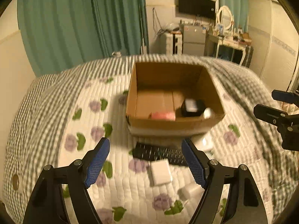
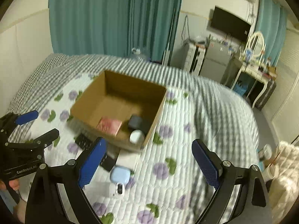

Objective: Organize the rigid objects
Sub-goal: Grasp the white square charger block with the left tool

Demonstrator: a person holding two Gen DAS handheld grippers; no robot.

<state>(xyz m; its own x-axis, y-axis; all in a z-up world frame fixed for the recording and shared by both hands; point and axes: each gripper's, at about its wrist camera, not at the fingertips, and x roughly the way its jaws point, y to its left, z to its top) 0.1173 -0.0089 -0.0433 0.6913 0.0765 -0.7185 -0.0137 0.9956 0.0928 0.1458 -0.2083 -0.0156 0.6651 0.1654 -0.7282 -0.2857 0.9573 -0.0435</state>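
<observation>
Both wide open and holding nothing, left gripper (image 1: 144,160) and right gripper (image 2: 149,160) above quilt (image 2: 173,149); cardboard box (image 1: 211,87) beyond with 3 items, black remote (image 1: 158,154) near it.

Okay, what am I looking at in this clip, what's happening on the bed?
A person is tidying small items into a cardboard box on a quilted bed. The left gripper and right gripper are both open and empty, above the quilt. In the box lie a pink box, a black case and a white item. A black remote and a pale blue case lie outside it.
</observation>
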